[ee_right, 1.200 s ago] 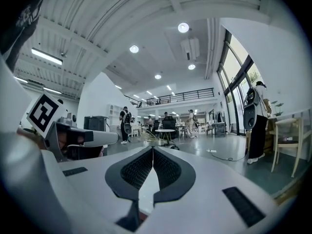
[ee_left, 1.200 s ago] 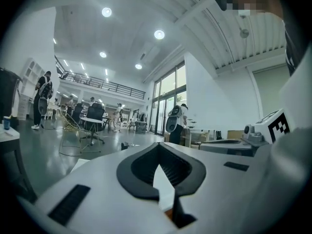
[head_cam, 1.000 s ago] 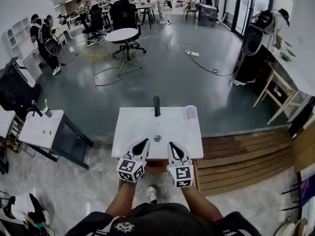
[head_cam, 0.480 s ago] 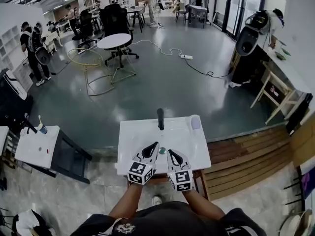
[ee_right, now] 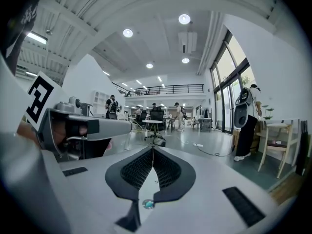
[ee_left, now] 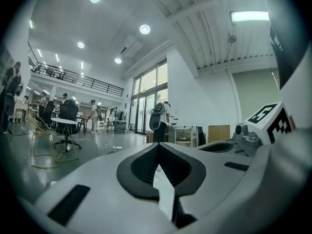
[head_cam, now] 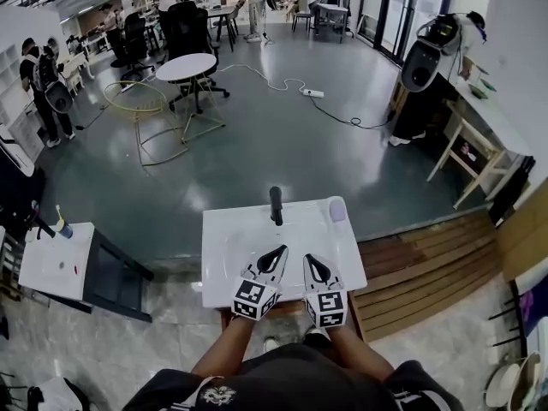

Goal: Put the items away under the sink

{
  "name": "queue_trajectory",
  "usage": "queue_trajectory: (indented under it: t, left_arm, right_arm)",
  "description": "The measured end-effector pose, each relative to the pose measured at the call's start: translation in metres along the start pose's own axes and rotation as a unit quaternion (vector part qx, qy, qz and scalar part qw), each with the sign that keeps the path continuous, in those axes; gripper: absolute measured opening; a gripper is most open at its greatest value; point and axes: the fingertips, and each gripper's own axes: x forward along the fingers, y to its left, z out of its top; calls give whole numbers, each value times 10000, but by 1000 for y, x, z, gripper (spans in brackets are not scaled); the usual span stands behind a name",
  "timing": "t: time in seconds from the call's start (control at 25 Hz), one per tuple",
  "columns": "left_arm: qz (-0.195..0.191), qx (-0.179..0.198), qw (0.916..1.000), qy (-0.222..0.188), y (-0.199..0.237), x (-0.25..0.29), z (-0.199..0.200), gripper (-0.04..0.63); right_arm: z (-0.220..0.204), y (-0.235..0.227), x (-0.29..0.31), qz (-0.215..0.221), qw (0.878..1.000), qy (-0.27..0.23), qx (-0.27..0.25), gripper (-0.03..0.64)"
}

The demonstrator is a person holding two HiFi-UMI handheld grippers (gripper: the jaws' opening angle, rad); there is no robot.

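A white sink unit (head_cam: 229,245) stands just in front of me, with a black faucet (head_cam: 276,205) at its back edge and a pale purple item (head_cam: 337,209) at its back right corner. My left gripper (head_cam: 278,252) and right gripper (head_cam: 310,260) reach side by side over the basin, both shut and holding nothing. In the left gripper view the dark pads meet at the tip of the left gripper (ee_left: 157,145). The right gripper (ee_right: 152,149) has its pads pressed together too, and the sink drain (ee_right: 146,204) shows below them.
A low white table (head_cam: 51,268) with a cup stands to the left, and a wooden platform (head_cam: 424,264) lies to the right. Beyond are a round table (head_cam: 187,67), chairs, a floor cable (head_cam: 330,105) and several people.
Both grippers have moved forward over the sink. The sink now sits closer and more central in the head view.
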Motion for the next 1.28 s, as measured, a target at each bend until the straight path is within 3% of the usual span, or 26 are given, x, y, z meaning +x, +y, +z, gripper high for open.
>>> queue_trajectory:
  t: [0.28, 0.68, 1.0, 1.28]
  left_arm:
    - [206, 131, 9995, -200, 10, 26, 8, 0]
    - [547, 41, 9985, 60, 27, 95, -15, 0]
    - [412, 13, 9978, 518, 28, 148, -50, 0]
    - [400, -56, 9970, 660, 31, 178, -65, 0]
  right_arm:
    - [15, -50, 14, -298, 9991, -257, 127, 25]
    - [11, -115, 45, -270, 9977, -534, 320, 25]
    - [-15, -171, 86, -455, 9979, -238, 401, 25]
    - [-45, -197, 112, -514, 9979, 222, 330, 25]
